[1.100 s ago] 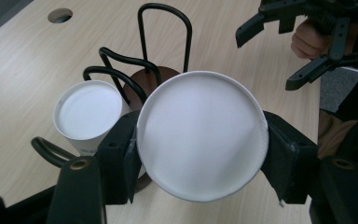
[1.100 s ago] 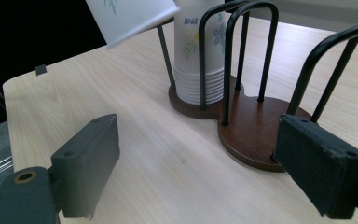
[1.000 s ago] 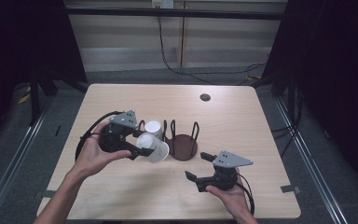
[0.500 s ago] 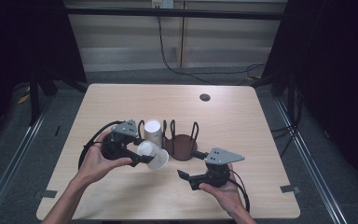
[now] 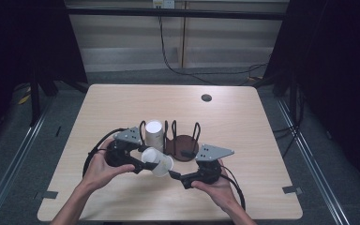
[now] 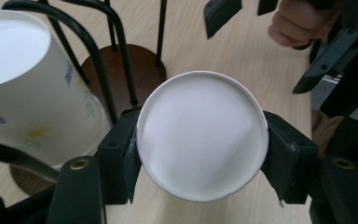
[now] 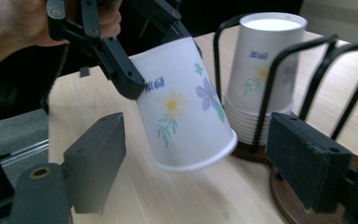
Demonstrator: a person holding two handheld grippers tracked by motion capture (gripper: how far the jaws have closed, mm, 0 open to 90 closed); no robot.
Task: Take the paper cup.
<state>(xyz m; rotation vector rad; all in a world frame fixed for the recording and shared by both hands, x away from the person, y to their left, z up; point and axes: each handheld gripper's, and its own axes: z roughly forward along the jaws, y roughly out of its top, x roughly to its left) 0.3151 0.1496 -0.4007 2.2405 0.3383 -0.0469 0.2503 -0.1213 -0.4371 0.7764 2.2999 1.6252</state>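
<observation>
My left hand-held gripper [image 5: 143, 161] is clamped on a white paper cup with a flower print [image 5: 158, 161], pads on opposite sides near its base, cup tipped with the mouth toward my right hand, low over the light wooden bench [image 5: 243, 117] just in front of the black wire cup rack on a round brown base [image 5: 183, 143]. I'd say it's held out like that for a hand-over. My right hand-held gripper [image 5: 174, 175] has just been closing; the cup's mouth end sits between its jaws but the pads aren't pressing yet.

A stack of matching paper cups [image 5: 153, 132] stands upside down in the rack. The right gripper view shows the print and nested rims [image 7: 242, 122]; the left gripper view shows the held cup's flat bottom [image 6: 202, 135].
</observation>
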